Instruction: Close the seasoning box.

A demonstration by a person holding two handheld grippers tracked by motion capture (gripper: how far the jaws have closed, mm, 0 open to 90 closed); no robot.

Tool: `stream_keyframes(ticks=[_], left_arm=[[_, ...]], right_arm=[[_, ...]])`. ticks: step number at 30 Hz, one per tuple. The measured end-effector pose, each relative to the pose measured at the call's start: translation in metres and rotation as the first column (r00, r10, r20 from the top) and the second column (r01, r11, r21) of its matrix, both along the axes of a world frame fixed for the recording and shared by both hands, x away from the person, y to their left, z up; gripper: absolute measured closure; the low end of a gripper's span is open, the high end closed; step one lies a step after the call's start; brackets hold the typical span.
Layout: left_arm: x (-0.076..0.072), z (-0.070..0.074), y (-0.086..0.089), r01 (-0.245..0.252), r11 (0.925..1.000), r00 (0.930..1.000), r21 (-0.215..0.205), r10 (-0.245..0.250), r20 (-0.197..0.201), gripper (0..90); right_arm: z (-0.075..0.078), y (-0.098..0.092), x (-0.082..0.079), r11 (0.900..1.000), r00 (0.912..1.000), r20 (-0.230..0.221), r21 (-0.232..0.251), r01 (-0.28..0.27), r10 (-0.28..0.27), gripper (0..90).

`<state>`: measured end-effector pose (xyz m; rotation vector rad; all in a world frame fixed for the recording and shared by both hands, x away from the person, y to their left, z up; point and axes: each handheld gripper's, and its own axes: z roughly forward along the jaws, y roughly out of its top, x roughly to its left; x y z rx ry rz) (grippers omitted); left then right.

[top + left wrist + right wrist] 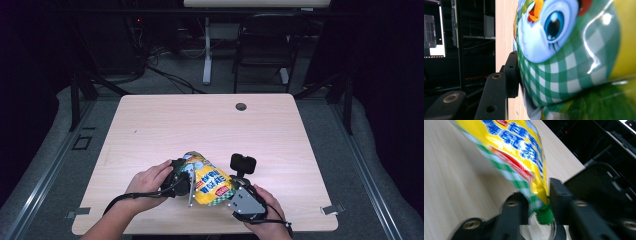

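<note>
The big wooden table has one thing on it, a puffy yellow and green snack bag, lying near the front edge between the two hands. The bag's long way runs across the table from one hand to the other, so each end points at a gripper. The left gripper is at the bag's left end and holds it: in the left gripper view one black jaw presses flat on the green checked side of the bag, which bulges around it. The right gripper is at the bag's right end. In the right gripper view the bag's thin end sits between the two jaws, which stand close on both sides and seem to pinch it. Both hands are about as near. I think the next move is pulling the two ends apart, along that long way.
</note>
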<state>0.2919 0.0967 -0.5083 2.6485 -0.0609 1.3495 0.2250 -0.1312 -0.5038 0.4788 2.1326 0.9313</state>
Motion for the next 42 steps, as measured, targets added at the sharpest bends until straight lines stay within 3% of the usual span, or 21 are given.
stream_keyframes(ticks=[3, 8, 13, 18, 20, 26, 28, 37, 42], left_arm=[[0.001, 0.0, 0.001, 0.003, 1.0, 1.0, -0.005, -0.003, 0.0, 60.4], [0.001, 0.0, 0.001, 0.004, 1.0, 1.0, -0.005, -0.004, -0.009, 60.8], [0.002, 0.0, 0.001, 0.004, 0.9999, 0.9997, -0.012, -0.004, -0.025, 61.3], [0.002, 0.001, 0.001, 0.005, 0.9999, 0.9991, -0.012, -0.005, -0.042, 61.4], [0.002, 0.003, 0.002, 0.013, 0.9999, 0.9996, -0.004, -0.014, -0.024, 61.5], [0.001, 0.008, 0.003, 0.014, 0.9998, 0.9995, 0.017, -0.013, -0.029, 61.5], [0.001, 0.007, 0.003, 0.016, 0.9999, 0.9995, -0.001, -0.016, -0.027, 61.5], [0.002, 0.01, 0.003, 0.019, 0.9997, 0.9991, 0.017, -0.019, -0.037, 61.5], [0.002, 0.012, 0.002, 0.015, 0.9998, 0.9989, 0.012, -0.015, -0.044, 61.4]], right_arm=[[-0.001, 0.002, -0.001, 1.0, 0.9999, 0.011, -0.016, 0.003, -0.003, 73.2], [-0.001, 0.0, 0.0, 1.0, 1.0, -0.001, 0.015, 0.002, -0.002, 67.2], [-0.003, -0.003, 0.002, 1.0, 1.0, -0.005, 0.013, 0.003, -0.003, 62.5], [-0.004, -0.005, 0.002, 1.0, 1.0, 0.003, -0.021, 0.001, -0.001, 62.6], [-0.005, -0.005, 0.002, 0.999, 1.0, 0.005, -0.034, 0.006, -0.006, 62.6], [-0.005, -0.004, 0.003, 0.998, 0.9996, 0.027, -0.057, 0.01, -0.009, 64.7], [-0.006, -0.003, 0.002, 0.997, 0.9994, 0.034, -0.077, 0.01, -0.007, 66.2], [-0.006, 0.002, 0.0, 0.987, 0.9973, 0.073, -0.162, 0.012, 0.0, 70.1], [-0.006, 0.002, -0.001, 0.987, 0.9969, 0.079, -0.159, 0.014, -0.001, 70.5]])
